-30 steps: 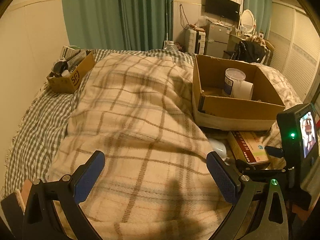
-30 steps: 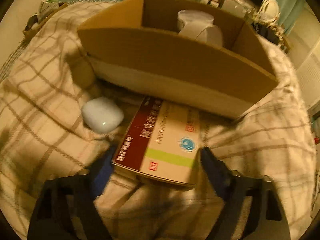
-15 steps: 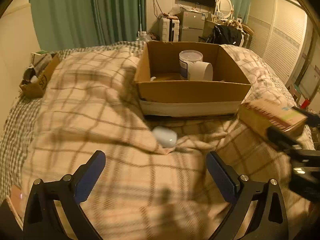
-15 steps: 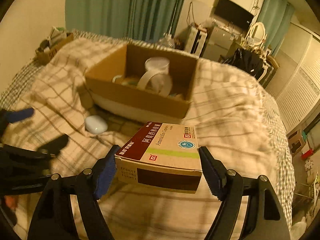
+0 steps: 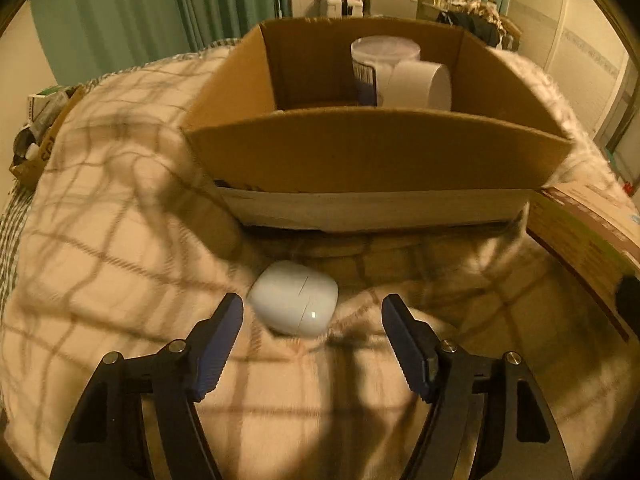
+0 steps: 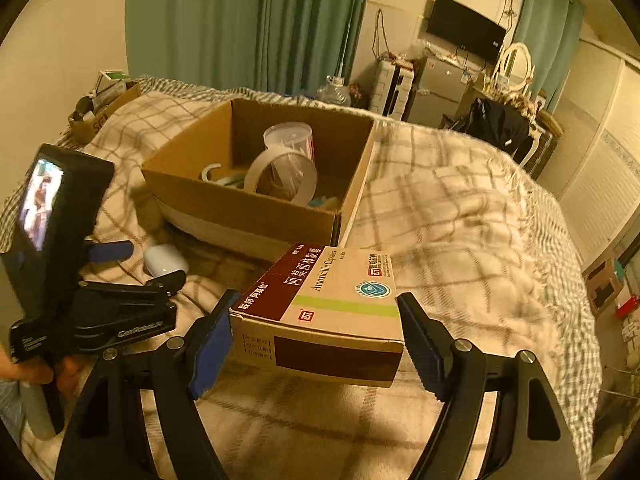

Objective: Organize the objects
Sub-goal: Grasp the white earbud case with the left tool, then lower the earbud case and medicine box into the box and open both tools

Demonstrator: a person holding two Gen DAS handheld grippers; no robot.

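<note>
The cardboard box (image 6: 256, 204) on the bed (image 6: 460, 232) already holds a tub and tape rolls. Two items are left outside. The right claw (image 6: 314, 320) grips the medicine box (image 6: 332, 300), lifted near the box's front corner. The left claw (image 5: 312, 316) hangs wide open, with the white earbud case (image 5: 296, 300) lying between its tips, apparently not touching them.

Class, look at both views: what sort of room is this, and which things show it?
Most likely a bedroom: a bed under a plaid blanket, green curtains, and a wall-mounted TV above a vanity mirror.
</note>
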